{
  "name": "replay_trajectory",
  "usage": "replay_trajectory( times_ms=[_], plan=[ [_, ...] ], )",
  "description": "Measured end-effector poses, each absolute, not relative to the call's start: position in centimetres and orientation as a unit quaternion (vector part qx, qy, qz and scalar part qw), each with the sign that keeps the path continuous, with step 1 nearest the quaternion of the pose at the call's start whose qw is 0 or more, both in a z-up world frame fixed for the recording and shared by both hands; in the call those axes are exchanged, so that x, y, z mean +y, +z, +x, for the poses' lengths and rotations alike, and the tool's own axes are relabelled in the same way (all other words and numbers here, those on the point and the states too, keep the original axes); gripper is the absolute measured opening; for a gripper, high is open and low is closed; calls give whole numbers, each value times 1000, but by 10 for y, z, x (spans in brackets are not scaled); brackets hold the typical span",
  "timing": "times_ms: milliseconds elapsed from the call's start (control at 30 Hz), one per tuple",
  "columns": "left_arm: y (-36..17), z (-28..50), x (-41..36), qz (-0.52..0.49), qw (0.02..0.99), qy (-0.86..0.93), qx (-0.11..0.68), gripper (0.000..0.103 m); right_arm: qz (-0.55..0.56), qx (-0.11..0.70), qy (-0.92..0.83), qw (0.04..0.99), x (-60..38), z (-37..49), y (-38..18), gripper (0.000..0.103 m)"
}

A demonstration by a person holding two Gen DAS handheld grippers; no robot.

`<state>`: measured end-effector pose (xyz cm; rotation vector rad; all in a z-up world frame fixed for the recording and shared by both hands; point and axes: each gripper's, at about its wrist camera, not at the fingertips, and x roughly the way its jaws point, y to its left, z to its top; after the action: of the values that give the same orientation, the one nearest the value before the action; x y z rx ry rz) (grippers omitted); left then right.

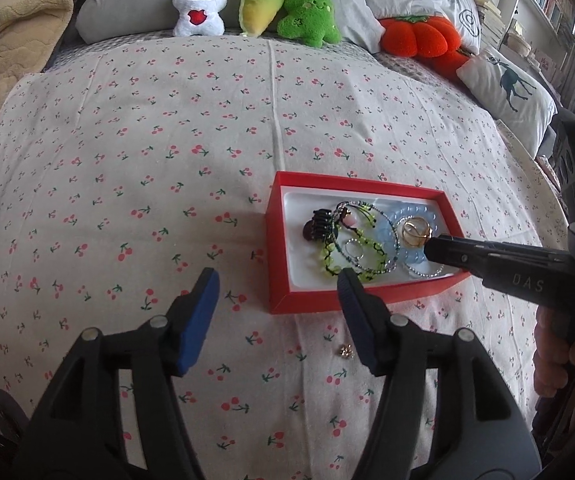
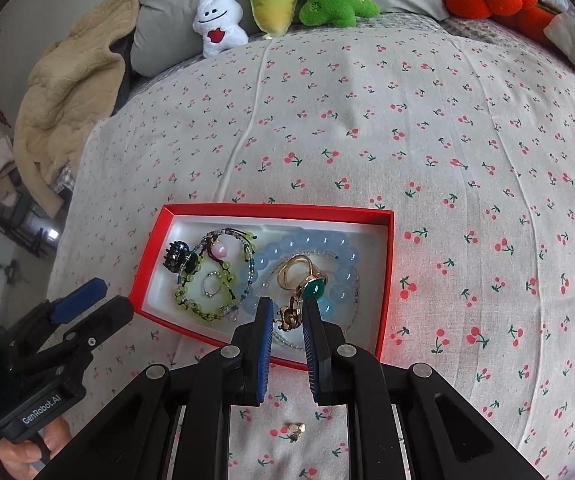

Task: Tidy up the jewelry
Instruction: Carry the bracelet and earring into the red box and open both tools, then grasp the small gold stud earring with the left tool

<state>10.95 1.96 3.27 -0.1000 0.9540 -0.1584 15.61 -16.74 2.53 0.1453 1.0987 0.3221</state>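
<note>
right tongs [image 2: 287, 316] reach over the near edge of the red box [image 2: 271, 211], so what they carry can drop inside. they are narrow, and a small gold piece [image 2: 289, 316] sits between the blue pads; it looks pinched, but i cannot be sure. left tongs [image 1: 279, 300] are wide with nothing in them, waiting on the near left side of the box. beads, a blue bracelet [image 2: 307, 246] and a gold ring with a green stone [image 2: 307, 286] lie in the box. one tiny gold earring [image 2: 296, 430] lies on the bed [image 2: 407, 120], so it may go in next.
</note>
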Motion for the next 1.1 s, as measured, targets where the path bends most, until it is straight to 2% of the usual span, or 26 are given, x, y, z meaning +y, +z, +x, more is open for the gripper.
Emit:
replay_trajectory(
  times_ms=[67, 267, 333, 367, 400, 567, 933, 1100],
  plan=[
    [29, 108, 19, -45, 879, -77, 468, 67, 74, 519, 151, 838, -168, 157, 25, 16],
    [22, 102, 13, -33, 868, -84, 488, 71, 78, 515, 163, 838, -167, 155, 31, 26],
    [20, 98, 11, -27, 867, -84, 490, 73, 76, 513, 164, 839, -168, 151, 33, 38],
    [18, 96, 10, -23, 867, -83, 491, 74, 76, 511, 165, 840, -169, 148, 35, 54],
    [17, 94, 9, -19, 867, -83, 492, 75, 76, 508, 167, 842, -171, 144, 37, 60],
    [4, 80, 1, 6, 861, -74, 503, 81, 46, 496, 168, 851, -177, 120, 41, 60],
    [-25, 50, -12, 52, 852, -76, 516, 82, 17, 508, 132, 851, -201, 79, 13, 65],
    [-24, 45, -17, 21, 853, -119, 508, 81, 9, 513, 129, 849, -204, 69, 4, 66]
  ],
)
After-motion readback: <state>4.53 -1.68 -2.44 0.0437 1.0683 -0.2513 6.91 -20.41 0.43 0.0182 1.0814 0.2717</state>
